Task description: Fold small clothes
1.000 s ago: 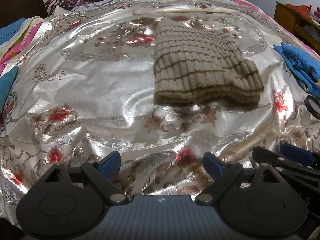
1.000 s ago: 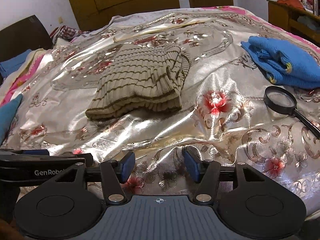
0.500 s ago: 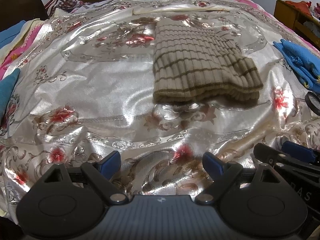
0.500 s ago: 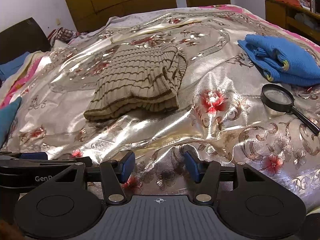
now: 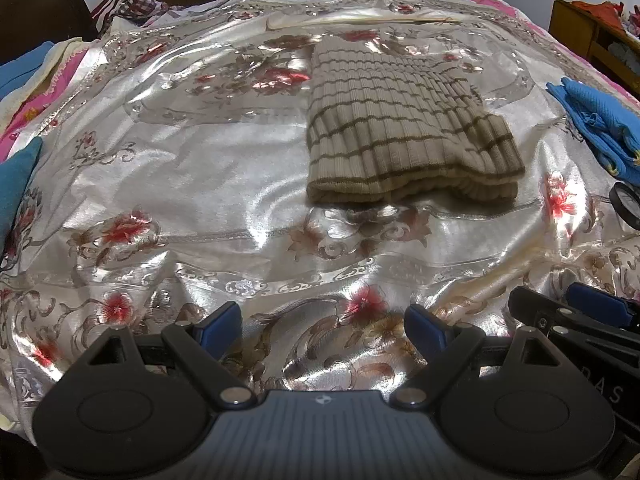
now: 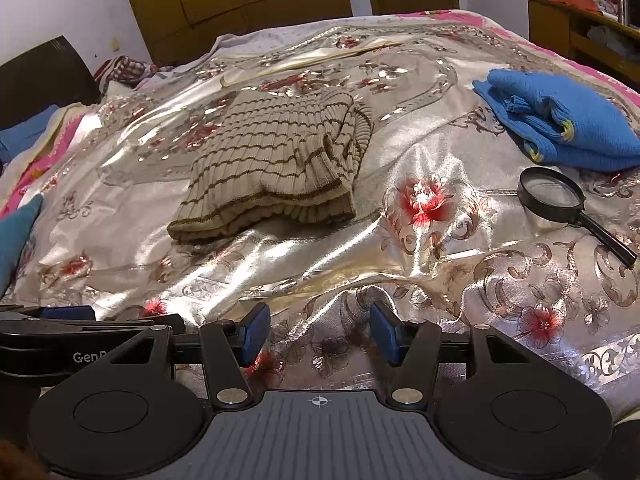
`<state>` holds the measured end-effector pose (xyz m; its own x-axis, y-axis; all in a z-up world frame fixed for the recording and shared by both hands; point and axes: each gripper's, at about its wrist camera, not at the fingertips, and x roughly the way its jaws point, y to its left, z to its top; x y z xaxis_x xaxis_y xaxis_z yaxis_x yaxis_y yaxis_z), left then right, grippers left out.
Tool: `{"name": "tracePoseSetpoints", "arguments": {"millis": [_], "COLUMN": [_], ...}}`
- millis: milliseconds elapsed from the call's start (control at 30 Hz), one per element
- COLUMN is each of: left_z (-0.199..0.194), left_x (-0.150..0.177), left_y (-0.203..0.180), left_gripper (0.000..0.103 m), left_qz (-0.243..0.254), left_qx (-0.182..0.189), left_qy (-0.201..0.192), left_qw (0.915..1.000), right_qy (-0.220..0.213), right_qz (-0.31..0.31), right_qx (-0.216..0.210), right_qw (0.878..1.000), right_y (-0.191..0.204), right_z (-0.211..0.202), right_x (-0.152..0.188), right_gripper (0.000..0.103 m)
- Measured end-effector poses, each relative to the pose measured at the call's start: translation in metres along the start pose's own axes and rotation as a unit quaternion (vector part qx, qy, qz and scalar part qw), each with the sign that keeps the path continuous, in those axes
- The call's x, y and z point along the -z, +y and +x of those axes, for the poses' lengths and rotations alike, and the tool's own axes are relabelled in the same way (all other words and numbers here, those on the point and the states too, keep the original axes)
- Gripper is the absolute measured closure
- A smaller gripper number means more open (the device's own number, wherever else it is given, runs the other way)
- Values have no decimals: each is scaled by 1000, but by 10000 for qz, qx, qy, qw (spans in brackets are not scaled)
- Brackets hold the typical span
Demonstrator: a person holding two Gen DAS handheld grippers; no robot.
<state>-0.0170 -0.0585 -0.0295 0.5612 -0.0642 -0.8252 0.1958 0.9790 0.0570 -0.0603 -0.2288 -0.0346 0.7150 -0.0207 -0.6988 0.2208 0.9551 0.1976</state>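
A beige knitted garment with brown stripes (image 5: 404, 132) lies folded in a rectangle on the shiny floral bedspread (image 5: 200, 168); it also shows in the right wrist view (image 6: 276, 164). My left gripper (image 5: 322, 326) is open and empty, low over the near edge of the bed, well short of the garment. My right gripper (image 6: 318, 338) is open and empty, also near the front edge, beside the left one. The right gripper shows at the lower right of the left wrist view (image 5: 580, 312).
A folded blue garment (image 6: 560, 120) lies at the right of the bed. A black magnifying glass (image 6: 560, 196) lies in front of it. A teal cushion (image 5: 16, 176) sits at the left edge. Wooden furniture (image 6: 580, 28) stands at the far right.
Both grippers have drawn back slightly and risen a little; the garment has not moved. Both stay open.
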Motion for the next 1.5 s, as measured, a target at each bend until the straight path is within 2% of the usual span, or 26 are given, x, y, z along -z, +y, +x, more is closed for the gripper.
{"name": "tracePoseSetpoints", "arguments": {"millis": [567,1500], "left_z": [-4,-4], "left_x": [0,-1], "left_y": [-3,0], "left_gripper": [10,11], "left_qz": [22,-224], "left_qx": [-58,74], "left_qy": [6,251], "left_qw": [10000,9994], "right_qy": [-56,58], "right_qz": [63,147], "right_qx": [16,54], "right_qw": [10000,9999], "right_y": [-1,0], "right_z": [-3,-10], "right_x": [3,0], "right_gripper": [48,48]}}
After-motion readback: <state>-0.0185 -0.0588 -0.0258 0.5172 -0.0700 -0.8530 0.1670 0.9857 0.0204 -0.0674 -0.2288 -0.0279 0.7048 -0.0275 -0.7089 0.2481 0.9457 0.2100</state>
